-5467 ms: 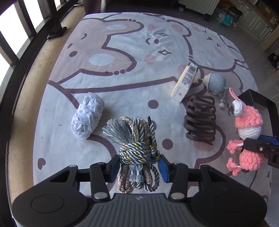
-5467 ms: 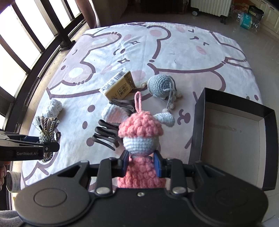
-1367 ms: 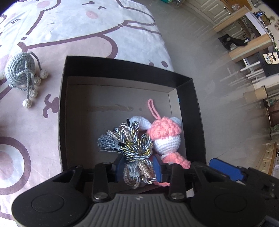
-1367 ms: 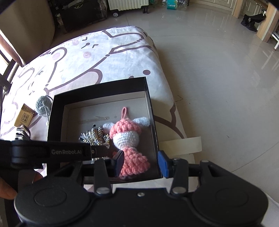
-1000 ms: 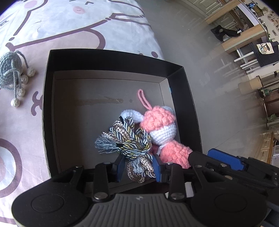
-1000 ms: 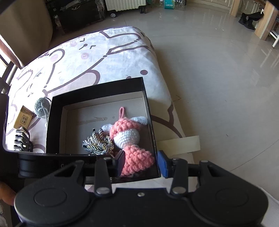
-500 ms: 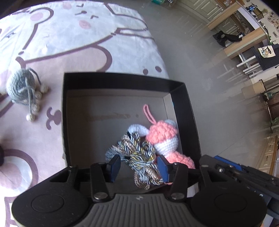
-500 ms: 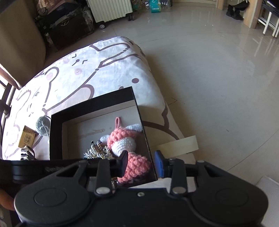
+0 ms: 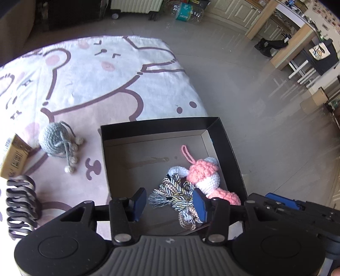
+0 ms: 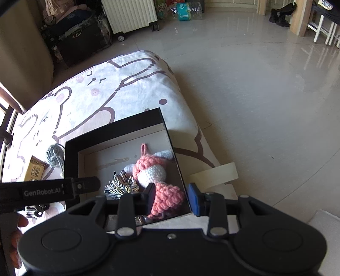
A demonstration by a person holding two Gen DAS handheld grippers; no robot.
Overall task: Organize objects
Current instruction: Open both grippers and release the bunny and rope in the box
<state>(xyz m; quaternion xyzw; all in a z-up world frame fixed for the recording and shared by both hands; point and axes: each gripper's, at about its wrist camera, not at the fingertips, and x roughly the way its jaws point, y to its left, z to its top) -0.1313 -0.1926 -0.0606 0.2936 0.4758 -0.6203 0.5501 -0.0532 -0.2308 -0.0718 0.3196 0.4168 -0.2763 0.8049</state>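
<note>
A black box point(image 9: 225, 135) point(image 10: 110, 131) sits at the right edge of the cartoon-print mat. Inside lie a pink crochet doll point(image 9: 204, 176) point(image 10: 153, 167) and a bundle of braided cord point(image 9: 176, 195) point(image 10: 121, 184), side by side. My left gripper point(image 9: 169, 203) is open and empty above the box's near edge, over the cord. My right gripper point(image 10: 171, 198) is open and empty above the box's near right corner, over the doll's lower half. A grey crochet ball point(image 9: 56, 140) point(image 10: 54, 154), a small cardboard box point(image 9: 13, 155) point(image 10: 35, 171) and a dark hair claw point(image 9: 20, 208) lie on the mat left of the box.
The mat point(image 9: 95, 80) ends just right of the box, with bare tiled floor point(image 10: 265, 95) beyond. A strip of tape point(image 10: 214, 173) lies at the mat's edge. A radiator point(image 10: 129, 14) and furniture stand at the far side of the room.
The left gripper let go of the cord bundle in the box, opened and pulled back up. The right gripper, open since releasing the doll, also drew back and up.
</note>
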